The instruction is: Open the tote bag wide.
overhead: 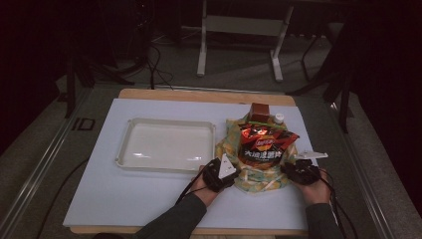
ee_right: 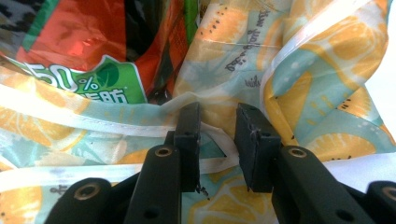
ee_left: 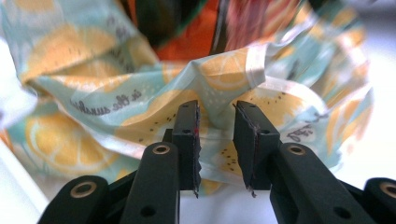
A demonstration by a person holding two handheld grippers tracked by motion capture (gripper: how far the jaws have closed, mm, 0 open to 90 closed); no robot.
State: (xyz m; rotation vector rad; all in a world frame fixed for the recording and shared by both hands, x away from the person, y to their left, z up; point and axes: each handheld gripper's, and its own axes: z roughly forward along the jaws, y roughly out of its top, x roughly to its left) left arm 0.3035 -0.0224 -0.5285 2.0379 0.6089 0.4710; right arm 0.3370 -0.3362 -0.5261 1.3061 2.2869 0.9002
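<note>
A fabric bag printed with lemon slices (overhead: 260, 178) stands on the white table top, right of the middle. A red and black crisp packet (overhead: 263, 144) sticks out of its top. My left gripper (overhead: 236, 173) is at the bag's left lower side. In the left gripper view its jaws (ee_left: 215, 105) stand a little apart, with crumpled bag fabric (ee_left: 140, 112) just beyond them. My right gripper (overhead: 285, 168) is at the bag's right side. Its jaws (ee_right: 218, 106) are also apart, and a white strap of the bag (ee_right: 215, 135) runs across the gap. The pads do not press on it.
A shallow white tray (overhead: 125, 149) lies left of the bag. Behind the crisp packet stand a brown box (overhead: 259, 111) and a bottle with a white cap (overhead: 279, 118). The white board (overhead: 124, 199) rests on a wooden table. Cables trail on the floor behind it.
</note>
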